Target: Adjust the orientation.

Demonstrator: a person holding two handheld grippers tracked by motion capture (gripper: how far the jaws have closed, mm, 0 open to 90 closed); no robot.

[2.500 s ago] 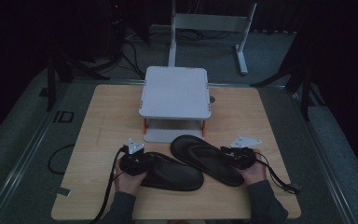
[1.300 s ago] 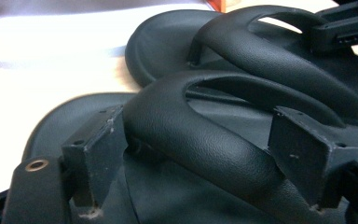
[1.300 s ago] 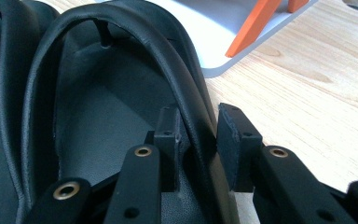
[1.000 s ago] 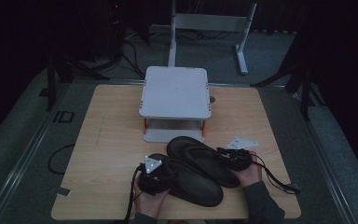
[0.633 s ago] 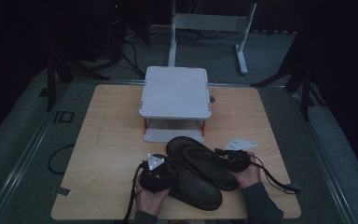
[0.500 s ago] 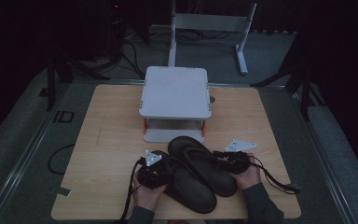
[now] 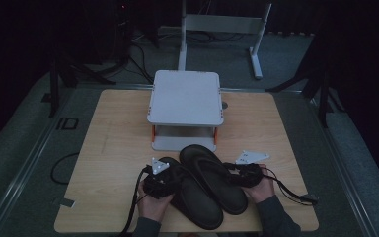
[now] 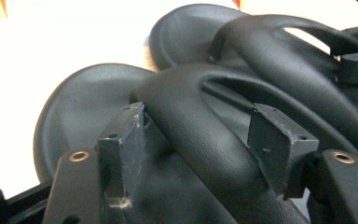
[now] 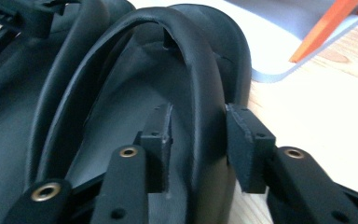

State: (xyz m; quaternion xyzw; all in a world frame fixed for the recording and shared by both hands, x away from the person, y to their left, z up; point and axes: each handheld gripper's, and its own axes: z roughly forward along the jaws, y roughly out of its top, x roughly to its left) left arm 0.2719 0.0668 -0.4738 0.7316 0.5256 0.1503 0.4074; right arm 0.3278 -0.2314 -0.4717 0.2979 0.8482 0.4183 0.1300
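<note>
At the near edge of the table [image 7: 113, 148] my two hands come up from below. The left hand [image 7: 154, 202] holds the left gripper [image 7: 173, 178], the right hand [image 7: 261, 187] the right gripper [image 7: 230, 174]. Two black sandals lie side by side between them, toes pointing away and slightly left.

The left sandal [image 7: 197, 202] sits closest to the near edge, a little left of the middle. In the left gripper view, the left gripper [image 8: 200, 135] has its jaws on either side of this sandal's strap [image 8: 191, 121]. They have just been closing. Both pads sit right at the strap's sides, but I cannot tell whether they actually press on it.

The right sandal [image 7: 212, 165] lies touching the left one and reaches a bit farther from me. In the right gripper view, the right gripper [image 9: 198, 135] has its jaws around the arched strap [image 9: 200, 93] of this sandal. They have just been opening, so the grip is released. A slim gap shows at the left pad, and the strap stands between the two.

Just past the sandals' toes, at the middle of the table, stands a grey raised shelf [image 7: 185, 96] on orange legs [image 9: 326, 28].

Beyond the far edge, a pale metal frame [image 7: 222, 24] stands on the dark floor.
</note>
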